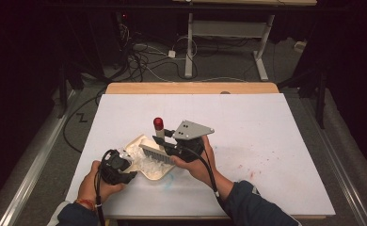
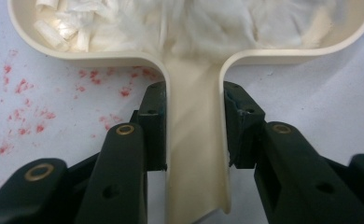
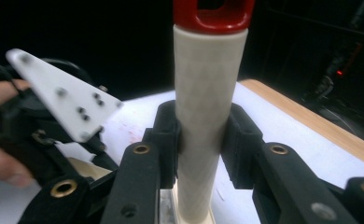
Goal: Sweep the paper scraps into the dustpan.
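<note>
Two grips engaged: left gripper [image 2: 196, 140] fingers clamped on dustpan [image 1: 146, 162] handle, pan flat on bench [image 1: 266, 141], mouth facing away. Right gripper [image 3: 201, 149] fingers clamped on brush [image 1: 159, 136] handle, upright, bristles just above pan's white scraps [image 2: 208, 23].

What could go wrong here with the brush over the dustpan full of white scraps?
1. The left gripper clamps just the dustpan by its narrow handle; a twist could tip the white scraps back onto the table.
2. The brush, held by its smooth handle in the right gripper, might slip or flick scraps over the pan's low rim.
</note>
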A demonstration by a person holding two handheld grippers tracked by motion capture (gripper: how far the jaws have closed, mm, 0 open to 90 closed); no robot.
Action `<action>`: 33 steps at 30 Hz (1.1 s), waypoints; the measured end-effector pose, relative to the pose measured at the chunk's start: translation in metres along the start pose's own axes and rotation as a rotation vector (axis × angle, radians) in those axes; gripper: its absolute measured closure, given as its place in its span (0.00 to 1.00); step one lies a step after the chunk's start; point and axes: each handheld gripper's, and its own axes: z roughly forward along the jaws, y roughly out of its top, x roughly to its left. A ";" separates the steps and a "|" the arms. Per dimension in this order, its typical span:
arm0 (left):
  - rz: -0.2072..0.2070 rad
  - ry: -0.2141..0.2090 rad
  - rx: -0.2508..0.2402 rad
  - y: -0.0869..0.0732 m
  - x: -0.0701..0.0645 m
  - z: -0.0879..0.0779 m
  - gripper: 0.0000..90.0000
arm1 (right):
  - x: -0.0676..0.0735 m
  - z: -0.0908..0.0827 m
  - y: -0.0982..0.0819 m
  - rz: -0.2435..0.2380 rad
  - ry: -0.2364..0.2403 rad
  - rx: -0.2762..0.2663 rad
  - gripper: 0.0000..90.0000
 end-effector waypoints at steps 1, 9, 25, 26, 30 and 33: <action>-0.001 -0.001 0.001 0.000 0.000 0.000 0.70 | 0.000 -0.001 0.002 -0.013 -0.008 -0.005 0.78; -0.009 -0.007 -0.002 -0.002 0.002 -0.002 0.70 | -0.022 -0.009 0.010 -0.003 -0.074 -0.057 0.78; -0.020 -0.013 0.001 -0.005 0.006 -0.001 0.71 | -0.032 0.027 -0.005 -0.080 -0.089 0.036 0.78; -0.021 -0.013 0.001 -0.005 0.006 -0.001 0.70 | -0.028 0.024 -0.005 -0.081 -0.062 0.042 0.78; -0.025 -0.015 0.007 -0.005 0.006 -0.001 0.71 | -0.015 0.013 -0.003 -0.083 0.019 0.042 0.78; -0.025 -0.013 0.006 -0.006 0.006 -0.002 0.71 | -0.009 0.000 0.001 -0.079 0.056 0.019 0.78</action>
